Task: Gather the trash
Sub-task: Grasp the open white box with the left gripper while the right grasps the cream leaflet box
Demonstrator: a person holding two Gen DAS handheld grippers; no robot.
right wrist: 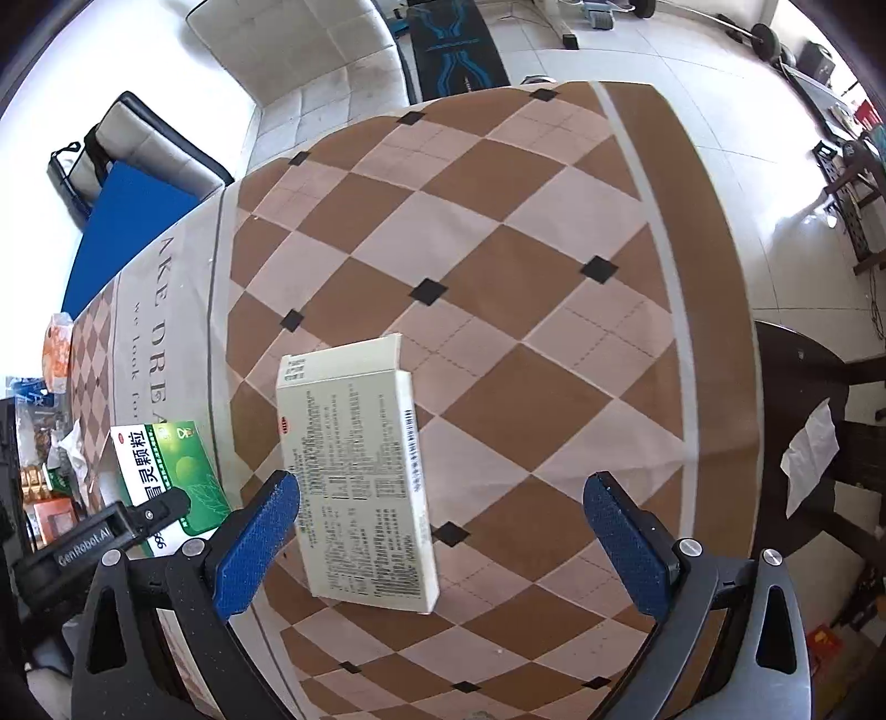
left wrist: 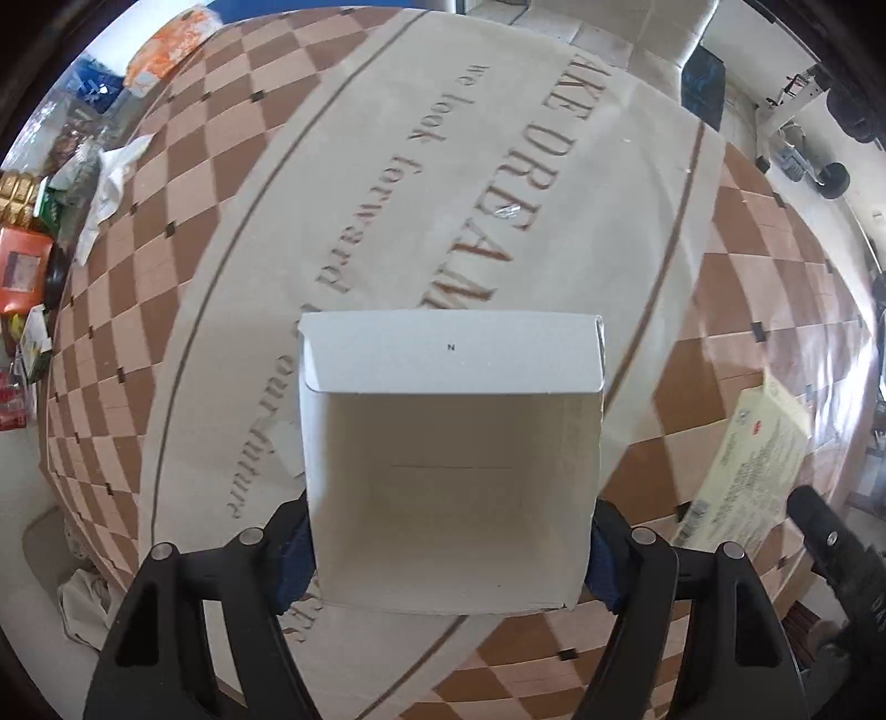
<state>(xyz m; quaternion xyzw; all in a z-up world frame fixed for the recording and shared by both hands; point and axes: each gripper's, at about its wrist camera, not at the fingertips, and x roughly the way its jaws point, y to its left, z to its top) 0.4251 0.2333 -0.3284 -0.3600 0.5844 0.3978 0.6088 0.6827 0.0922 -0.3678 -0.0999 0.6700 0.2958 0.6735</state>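
Note:
My left gripper (left wrist: 448, 559) is shut on an open white and green carton (left wrist: 451, 471), held above the table with its open end facing the camera. In the right wrist view the same carton (right wrist: 166, 476) shows its green printed face at the lower left. A flat cream medicine box (right wrist: 360, 487) with small print lies on the checkered tablecloth (right wrist: 498, 310). My right gripper (right wrist: 443, 543) is open, its left pad (right wrist: 257, 548) beside the box and its right pad well clear. The cream box also shows in the left wrist view (left wrist: 747, 459), with the right gripper's finger (left wrist: 830, 543) next to it.
Packets, boxes and a crumpled tissue (left wrist: 111, 183) crowd the table's left edge. An orange packet (left wrist: 166, 44) lies at the far corner. A white tissue (right wrist: 808, 448) lies on a dark stool beyond the right table edge. A sofa (right wrist: 310, 61) stands beyond the table.

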